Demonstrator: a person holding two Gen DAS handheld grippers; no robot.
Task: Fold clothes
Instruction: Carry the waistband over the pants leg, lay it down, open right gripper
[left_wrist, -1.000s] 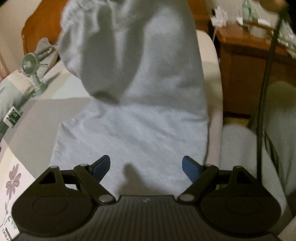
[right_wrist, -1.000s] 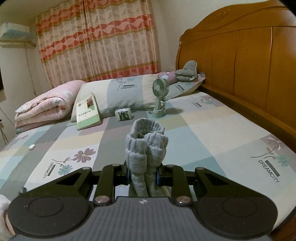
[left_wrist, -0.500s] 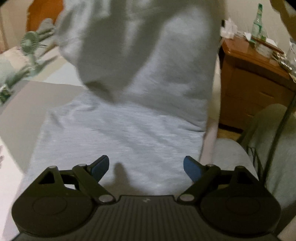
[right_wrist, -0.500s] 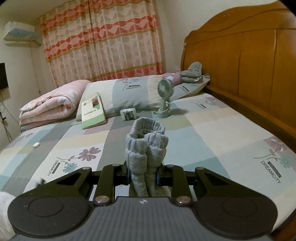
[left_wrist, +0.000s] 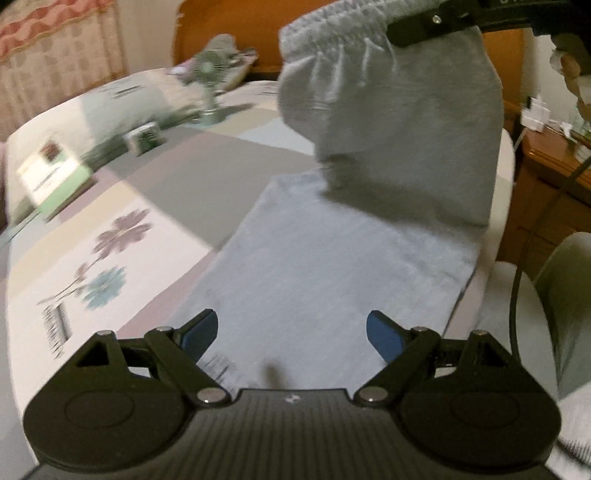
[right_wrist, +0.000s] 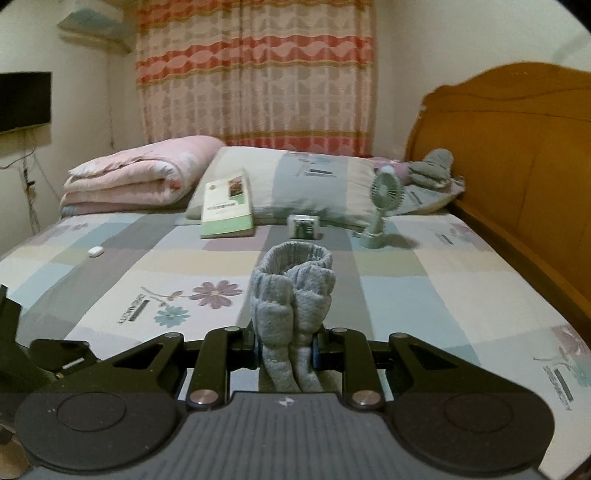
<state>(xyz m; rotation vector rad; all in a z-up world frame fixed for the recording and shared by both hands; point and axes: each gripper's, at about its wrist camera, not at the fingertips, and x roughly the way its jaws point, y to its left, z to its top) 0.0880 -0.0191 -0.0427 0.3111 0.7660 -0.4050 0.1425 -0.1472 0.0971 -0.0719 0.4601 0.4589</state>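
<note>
A pair of grey sweatpants (left_wrist: 332, 266) lies along the near edge of the bed, its upper part lifted into the air. In the right wrist view my right gripper (right_wrist: 284, 349) is shut on the bunched elastic waistband (right_wrist: 291, 291), which stands up between the pads. The same gripper appears at the top right of the left wrist view, holding the gathered waistband (left_wrist: 332, 48) high. My left gripper (left_wrist: 291, 334) hovers low over the flat part of the pants, open, with nothing between its blue pads (left_wrist: 382, 338).
On the bed stand a small green fan (right_wrist: 384, 199), a book (right_wrist: 227, 205), a small box (right_wrist: 303, 226) and a white earbud case (right_wrist: 95, 251); pillows and a folded pink quilt (right_wrist: 133, 177) lie behind. The wooden headboard (right_wrist: 517, 166) is right. A nightstand (left_wrist: 550, 177) stands beyond the bed edge.
The left wrist view has swung left, bringing more bedsheet, the book and the fan into sight. The right gripper has turned left with the waistband still in it. The left jaws stay wide.
</note>
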